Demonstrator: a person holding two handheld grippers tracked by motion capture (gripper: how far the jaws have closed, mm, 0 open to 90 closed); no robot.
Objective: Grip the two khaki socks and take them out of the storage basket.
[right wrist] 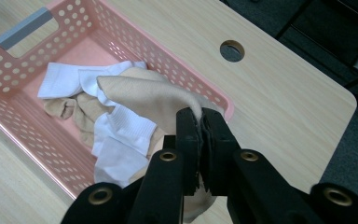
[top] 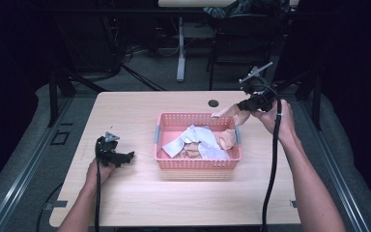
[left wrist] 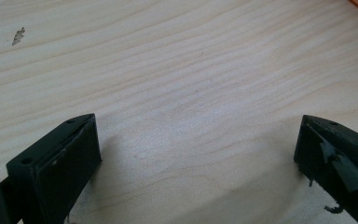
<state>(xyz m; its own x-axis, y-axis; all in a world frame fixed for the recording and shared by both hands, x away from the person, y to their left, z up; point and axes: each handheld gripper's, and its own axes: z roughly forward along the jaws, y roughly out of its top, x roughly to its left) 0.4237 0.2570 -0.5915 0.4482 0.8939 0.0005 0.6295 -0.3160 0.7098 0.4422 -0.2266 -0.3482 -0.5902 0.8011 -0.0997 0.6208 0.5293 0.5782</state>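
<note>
Below the right gripper (right wrist: 200, 122), clamped on a beige sock (right wrist: 154, 95), the pink basket (top: 165, 119) holds white and beige socks, while the left gripper (left wrist: 198, 154) gapes over bare surface (left wrist: 177, 70).

Lab: dark cable-strewn floor (top: 140, 53), desks (top: 183, 4).

Left side: bare table (top: 125, 188) around left gripper (top: 125, 157), jaws wide apart.
Middle: basket (top: 198, 164) blocks, socks (top: 200, 142) piled inside.
Right rim: right gripper (top: 241, 105) pinching beige sock (right wrist: 154, 95).
</note>
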